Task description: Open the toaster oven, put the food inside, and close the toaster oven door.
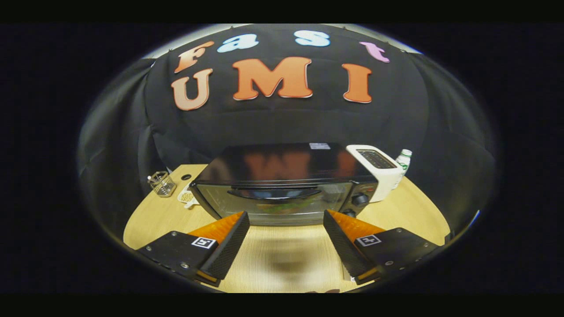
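A black cloth wall closes off the back of the booth, and in front of it sits a round, pale wooden surface (282, 259) that carries everything in the scene. At the middle of this surface stands a black toaster oven with a glossy top and a glass door (282, 185). Its door is closed, a dark curved handle (274, 193) runs across the upper part of the glass, and something greenish shows dimly behind the pane, too blurred to identify. Two black round knobs (360, 199) sit on the panel at the oven's right end.

Just beside the oven on the right, touching or nearly touching it, stands a white pop-up toaster with dark slots on top (379, 169). Behind the toaster is a small white plastic bottle with a green label (403, 159). To the left of the oven rests a small clear wire-mesh holder (162, 183), and between that and the oven lies a flat pale patterned item (187, 198), too small to make out.

The gripper (286, 226) hovers low over the surface, its two fingers spread wide apart and holding nothing. The oven's door lies just ahead of the fingertips, and bare wood shows between the fingers.
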Demonstrator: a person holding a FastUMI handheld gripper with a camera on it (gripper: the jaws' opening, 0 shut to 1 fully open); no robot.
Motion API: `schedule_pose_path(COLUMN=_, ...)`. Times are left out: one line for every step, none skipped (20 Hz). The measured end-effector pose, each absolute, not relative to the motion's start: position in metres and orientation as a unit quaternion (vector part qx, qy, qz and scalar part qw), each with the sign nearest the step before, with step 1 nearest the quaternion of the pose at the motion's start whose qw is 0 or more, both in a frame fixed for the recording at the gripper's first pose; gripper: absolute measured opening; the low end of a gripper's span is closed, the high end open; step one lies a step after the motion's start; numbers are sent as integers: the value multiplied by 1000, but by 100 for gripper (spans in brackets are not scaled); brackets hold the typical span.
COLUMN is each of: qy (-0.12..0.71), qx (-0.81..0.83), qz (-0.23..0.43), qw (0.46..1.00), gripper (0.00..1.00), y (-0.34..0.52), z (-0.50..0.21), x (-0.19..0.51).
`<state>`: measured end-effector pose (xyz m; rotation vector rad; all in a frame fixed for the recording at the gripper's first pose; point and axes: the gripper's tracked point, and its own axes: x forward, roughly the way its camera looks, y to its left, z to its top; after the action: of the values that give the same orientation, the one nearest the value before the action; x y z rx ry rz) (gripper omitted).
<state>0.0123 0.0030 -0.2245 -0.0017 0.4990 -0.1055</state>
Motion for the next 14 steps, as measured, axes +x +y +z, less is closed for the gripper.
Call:
schedule_pose_path(qy=238, qx=7, qz=-62, qw=969, gripper=100, y=-5, z=-216, x=8)
schedule_pose_path(qy=228, qx=13, qz=-71, qw=971, gripper=100, y=-13, z=-207, x=2)
schedule_pose_path(qy=216, qx=18, qz=-79, qw=973, gripper=100, y=-21, z=-196, x=-3)
schedule_pose_path(qy=203, qx=20, qz=-88, qw=975, gripper=99, y=-30, z=-186, x=-8)
schedule_pose_path(qy=191, qx=21, qz=-97, qw=977, gripper=99, y=-38, z=-173, x=-12)
schedule_pose_path(qy=178, qx=20, qz=-105, qw=978, gripper=99, y=-46, z=-160, x=-18)
schedule_pose_path(qy=166, qx=17, qz=-112, qw=980, gripper=99, y=-53, z=-145, x=-23)
schedule_pose_path(qy=153, qx=12, qz=-116, qw=981, gripper=99, y=-56, z=-131, x=-30)
schedule_pose_path(qy=140, qx=6, qz=-119, qw=983, gripper=99, y=-60, z=-116, x=-33)
schedule_pose_path(qy=128, qx=1, qz=-122, qw=984, gripper=99, y=-62, z=-102, x=-37)
schedule_pose_path(qy=119, qx=-2, qz=-125, qw=985, gripper=99, y=-64, z=-88, x=-39)
schedule_pose_path(qy=110, qx=-2, qz=-126, qw=986, gripper=99, y=-64, z=-78, x=-42)
schedule_pose_path(qy=103, qx=-1, qz=-126, qw=987, gripper=99, y=-63, z=-68, x=-44)
schedule_pose_path(qy=96, qx=1, qz=-125, qw=987, gripper=99, y=-62, z=-61, x=-46)
